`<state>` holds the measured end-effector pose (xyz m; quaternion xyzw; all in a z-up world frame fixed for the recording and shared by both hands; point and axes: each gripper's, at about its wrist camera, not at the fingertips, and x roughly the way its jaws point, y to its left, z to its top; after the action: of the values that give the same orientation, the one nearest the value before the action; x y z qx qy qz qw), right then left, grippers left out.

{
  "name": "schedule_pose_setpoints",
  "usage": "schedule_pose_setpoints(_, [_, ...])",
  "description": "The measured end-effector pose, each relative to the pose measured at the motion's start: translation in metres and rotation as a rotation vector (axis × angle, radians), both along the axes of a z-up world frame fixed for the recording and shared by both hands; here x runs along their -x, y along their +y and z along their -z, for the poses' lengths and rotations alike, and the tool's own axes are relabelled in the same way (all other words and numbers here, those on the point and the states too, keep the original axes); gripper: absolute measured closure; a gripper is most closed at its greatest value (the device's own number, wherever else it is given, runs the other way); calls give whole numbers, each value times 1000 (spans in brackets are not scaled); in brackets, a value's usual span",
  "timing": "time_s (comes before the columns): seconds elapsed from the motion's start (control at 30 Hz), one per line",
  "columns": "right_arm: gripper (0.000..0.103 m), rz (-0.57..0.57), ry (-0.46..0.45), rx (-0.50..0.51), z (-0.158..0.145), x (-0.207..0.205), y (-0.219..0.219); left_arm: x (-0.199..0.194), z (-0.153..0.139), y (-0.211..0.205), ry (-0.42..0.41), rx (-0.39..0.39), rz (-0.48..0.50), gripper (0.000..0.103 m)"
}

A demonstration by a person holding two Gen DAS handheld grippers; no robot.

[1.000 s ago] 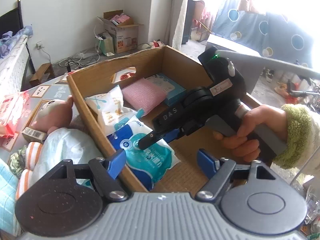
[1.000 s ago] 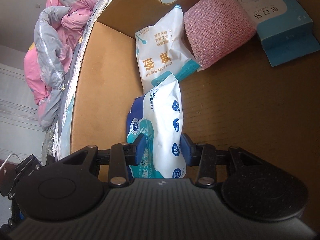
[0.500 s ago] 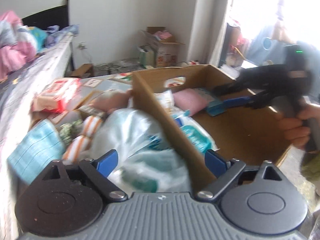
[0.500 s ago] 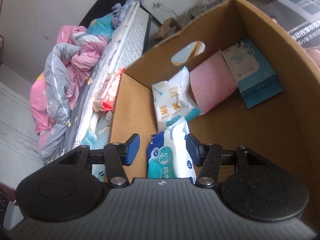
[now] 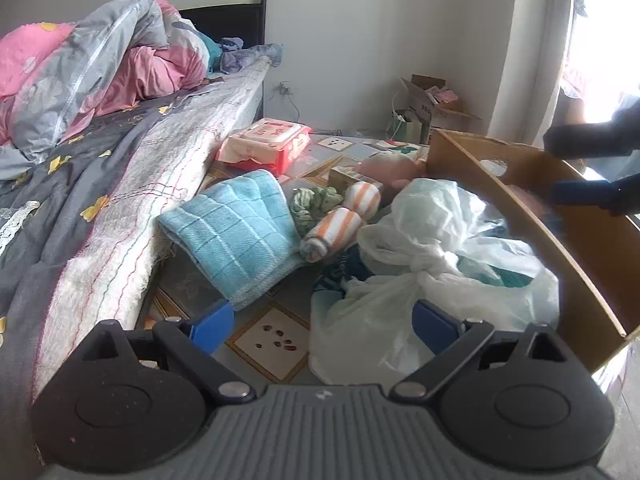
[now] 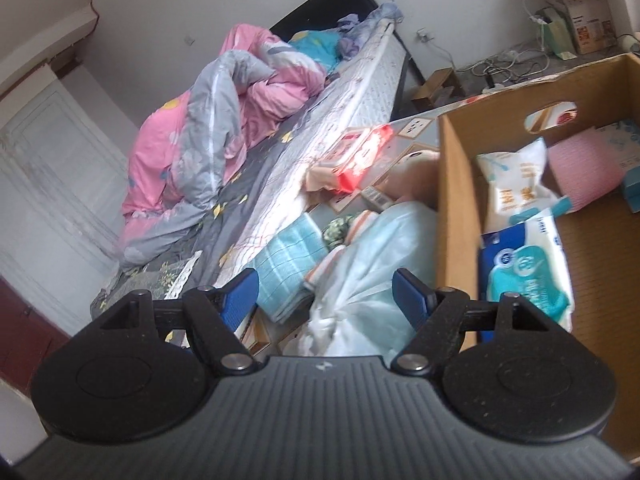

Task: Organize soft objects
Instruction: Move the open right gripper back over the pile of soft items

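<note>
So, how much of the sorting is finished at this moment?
Done: the blue wipes pack, white swab bag and pink cloth lie in the cardboard box. In hand: nothing; left gripper and right gripper are open. Left outside: blue towel, striped rolls, plastic bag, red wipes pack.

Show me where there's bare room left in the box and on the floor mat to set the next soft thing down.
In the cardboard box, the bare floor right of the blue wipes pack and below the pink cloth is free. Its left wall is crowded with packs. Outside, only a patch of mat between the blue towel and plastic bag is bare.
</note>
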<state>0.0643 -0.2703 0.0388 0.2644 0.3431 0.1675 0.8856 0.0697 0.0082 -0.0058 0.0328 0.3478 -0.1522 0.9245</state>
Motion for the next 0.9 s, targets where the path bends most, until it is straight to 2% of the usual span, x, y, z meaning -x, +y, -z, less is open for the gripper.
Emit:
schedule_pose_setpoints(0.13, [29,-63,14,35,-4,-21,44,-20,4,14,-9,9,-67,10])
schedule_pose_setpoints(0.23, [29,-105,21,22,-3,-45,69,-40,5,22,-26,22,-102,19])
schedule_pose_setpoints(0.3, [29,-119,41,7,0,-65,83,-53,5,22,-65,-14,-103,20])
schedule_pose_setpoints(0.37, [29,-134,76,-37,7,-94,96,-67,7,18,-100,-88,-91,20])
schedule_pose_setpoints(0.43, [29,-135,123,-74,17,-122,108,-81,11,15,-99,-140,-65,20])
schedule_pose_setpoints(0.63, [29,-135,287,-138,56,-199,131,-114,25,13,-64,-188,-22,19])
schedule_pose_setpoints(0.8, [29,-97,421,-95,91,-247,148,-135,41,5,-31,-260,44,15])
schedule_pose_setpoints(0.9, [27,-62,481,-80,110,-263,151,-143,44,4,-24,-240,55,11])
